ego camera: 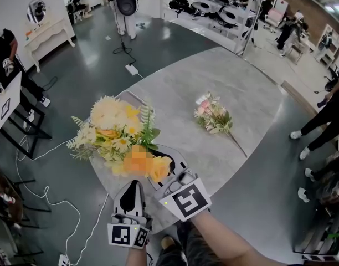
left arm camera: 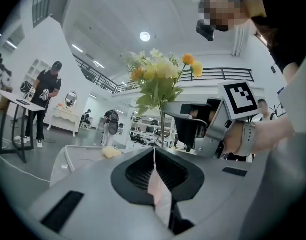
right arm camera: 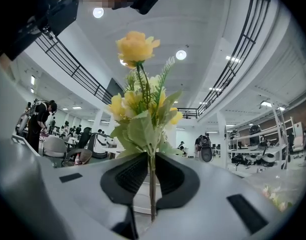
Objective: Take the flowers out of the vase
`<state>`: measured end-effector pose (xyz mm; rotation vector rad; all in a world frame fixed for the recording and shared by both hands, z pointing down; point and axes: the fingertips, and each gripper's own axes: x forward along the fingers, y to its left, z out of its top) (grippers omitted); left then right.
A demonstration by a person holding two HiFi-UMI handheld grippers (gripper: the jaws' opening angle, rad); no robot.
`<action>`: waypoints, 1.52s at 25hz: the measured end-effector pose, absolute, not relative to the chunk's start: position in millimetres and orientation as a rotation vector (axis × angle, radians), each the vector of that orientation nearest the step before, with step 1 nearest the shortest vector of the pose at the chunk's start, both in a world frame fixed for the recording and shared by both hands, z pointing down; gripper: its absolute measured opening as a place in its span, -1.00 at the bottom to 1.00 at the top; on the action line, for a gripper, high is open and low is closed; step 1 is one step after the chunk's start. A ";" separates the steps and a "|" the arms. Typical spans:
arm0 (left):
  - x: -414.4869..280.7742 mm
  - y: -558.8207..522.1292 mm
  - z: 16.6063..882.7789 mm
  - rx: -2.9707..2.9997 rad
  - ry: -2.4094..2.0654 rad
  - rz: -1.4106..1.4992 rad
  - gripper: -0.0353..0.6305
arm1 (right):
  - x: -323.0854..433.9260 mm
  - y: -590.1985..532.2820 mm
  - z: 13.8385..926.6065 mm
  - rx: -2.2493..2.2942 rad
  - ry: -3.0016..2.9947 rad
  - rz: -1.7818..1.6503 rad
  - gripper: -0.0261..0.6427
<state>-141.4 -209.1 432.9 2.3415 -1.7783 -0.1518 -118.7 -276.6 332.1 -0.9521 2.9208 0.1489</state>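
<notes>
A yellow and white bouquet (ego camera: pixel 117 129) stands at the near edge of the grey table (ego camera: pixel 247 93). My right gripper (ego camera: pixel 165 158) is shut on its green stems (right arm camera: pixel 152 184), and the blooms (right arm camera: pixel 138 49) rise upright above the jaws. Below them shows part of the white vase (right arm camera: pixel 142 200). My left gripper (ego camera: pixel 135 184) sits just left of the right one, shut on a thin pale wall that looks like the vase's rim (left arm camera: pixel 83 153). From the left gripper (left arm camera: pixel 154 154) I see the bouquet (left arm camera: pixel 160 76) and the right gripper (left arm camera: pixel 195 131) beside it.
A second, pink bouquet (ego camera: pixel 214 117) lies flat on the table to the right. Cables (ego camera: pixel 47 195) run across the floor at the left. Several people stand around the room, and a white console table (ego camera: pixel 47 35) stands at the far left.
</notes>
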 end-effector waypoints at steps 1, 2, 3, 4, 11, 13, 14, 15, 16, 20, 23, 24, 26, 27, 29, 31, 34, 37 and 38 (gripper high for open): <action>-142.1 -208.7 433.3 2.342 -1.779 -0.153 -0.83 | -118.7 -276.5 331.6 -0.952 2.917 0.146 -0.74; -142.6 -208.5 433.3 2.344 -1.779 -0.155 -0.83 | -118.5 -276.6 330.7 -0.952 2.912 0.143 -0.74; -142.8 -208.4 433.0 2.345 -1.779 -0.158 -0.83 | -118.0 -276.7 329.6 -0.953 2.908 0.139 -0.74; -143.0 -208.0 432.7 2.346 -1.780 -0.159 -0.83 | -117.4 -276.6 328.4 -0.954 2.903 0.132 -0.74; -151.0 -201.7 429.5 2.350 -1.778 -0.164 -0.83 | -116.3 -271.8 320.7 -0.972 2.883 0.101 -0.74; -154.6 -198.9 431.4 2.355 -1.774 -0.163 -0.83 | -117.0 -269.2 321.6 -0.981 2.874 0.084 -0.74; -155.8 -197.8 432.6 2.357 -1.770 -0.162 -0.83 | -116.9 -268.4 322.4 -0.986 2.869 0.077 -0.74; -155.8 -197.2 432.8 2.360 -1.767 -0.161 -0.83 | -115.7 -268.1 322.5 -0.992 2.865 0.071 -0.74; -153.8 -197.3 431.7 2.363 -1.763 -0.160 -0.83 | -112.5 -268.5 321.5 -0.997 2.863 0.068 -0.74; -134.2 -199.7 420.2 2.376 -1.750 -0.148 -0.83 | -88.7 -271.8 311.9 -1.005 2.876 0.109 -0.74; -128.7 -195.9 416.5 2.382 -1.743 -0.144 -0.83 | -79.2 -267.4 307.9 -1.016 2.872 0.123 -0.74; -128.3 -194.1 416.1 2.383 -1.742 -0.144 -0.83 | -77.3 -265.3 307.6 -1.020 2.871 0.122 -0.74; -128.2 -190.2 415.5 2.386 -1.740 -0.144 -0.83 | -73.7 -260.6 308.2 -1.028 2.869 0.115 -0.75; -128.2 -188.0 415.2 2.386 -1.739 -0.143 -0.83 | -71.6 -258.1 308.5 -1.033 2.867 0.109 -0.74; -127.7 -183.3 414.3 2.385 -1.737 -0.141 -0.83 | -66.5 -252.7 308.4 -1.042 2.858 0.093 -0.74; -127.7 -177.8 413.1 2.385 -1.737 -0.139 -0.83 | -61.7 -246.9 308.4 -1.053 2.849 0.078 -0.74; -130.1 -170.1 412.5 2.386 -1.738 -0.133 -0.83 | -57.1 -238.2 308.5 -1.071 2.839 0.071 -0.75; -130.6 -163.0 412.4 2.386 -1.735 -0.125 -0.83 | -52.4 -228.7 308.6 -1.086 2.831 0.070 -0.74; -129.7 -158.0 413.3 2.390 -1.733 -0.125 -0.83 | -50.2 -222.8 310.2 -1.091 2.828 0.069 -0.74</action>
